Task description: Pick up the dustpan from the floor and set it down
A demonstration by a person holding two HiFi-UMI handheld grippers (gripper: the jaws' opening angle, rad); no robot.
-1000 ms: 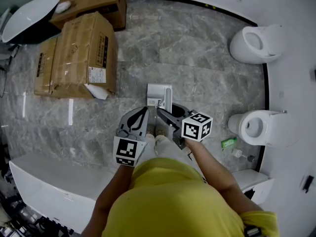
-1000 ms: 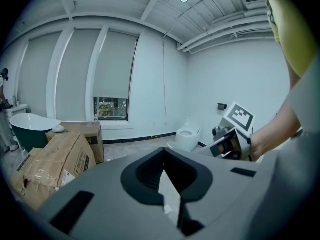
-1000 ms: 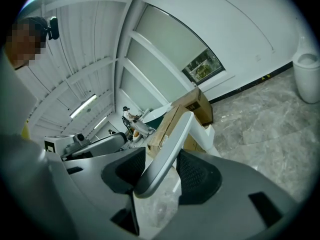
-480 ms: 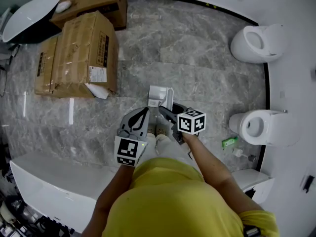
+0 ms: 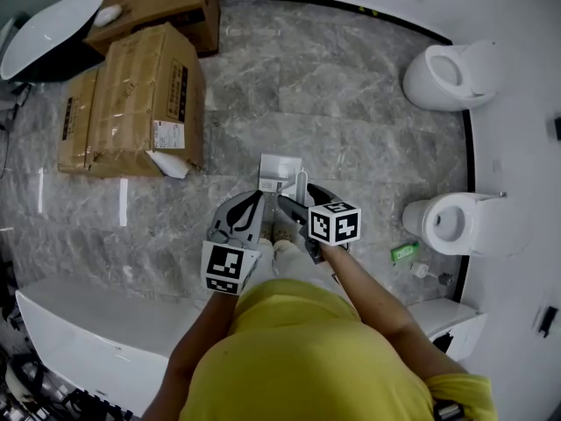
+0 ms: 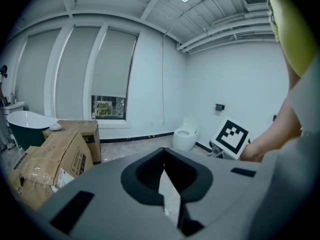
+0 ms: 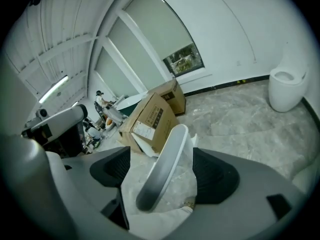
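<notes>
A white dustpan (image 5: 280,168) rests on the grey marble floor just ahead of the person's feet, its grey-white handle (image 5: 301,185) rising toward me. My right gripper (image 5: 303,200) straddles that handle (image 7: 167,156). Its jaws are opening, and in the right gripper view there is a gap between the handle and the dark pads (image 7: 216,173) on both sides. My left gripper (image 5: 252,198) hovers to the left of the dustpan, and my left gripper (image 6: 164,160) is shut and holds nothing.
Stacked cardboard boxes (image 5: 145,99) stand at the left, with a dark bathtub (image 5: 39,29) behind them. Two white toilets (image 5: 451,73) (image 5: 460,224) line the right wall, and a small green item (image 5: 405,253) lies nearby. A white ledge (image 5: 83,327) runs along the near left.
My right gripper has come down and shifted left over the dustpan handle, and its jaws have spread wider. The left gripper and the dustpan have stayed put.
</notes>
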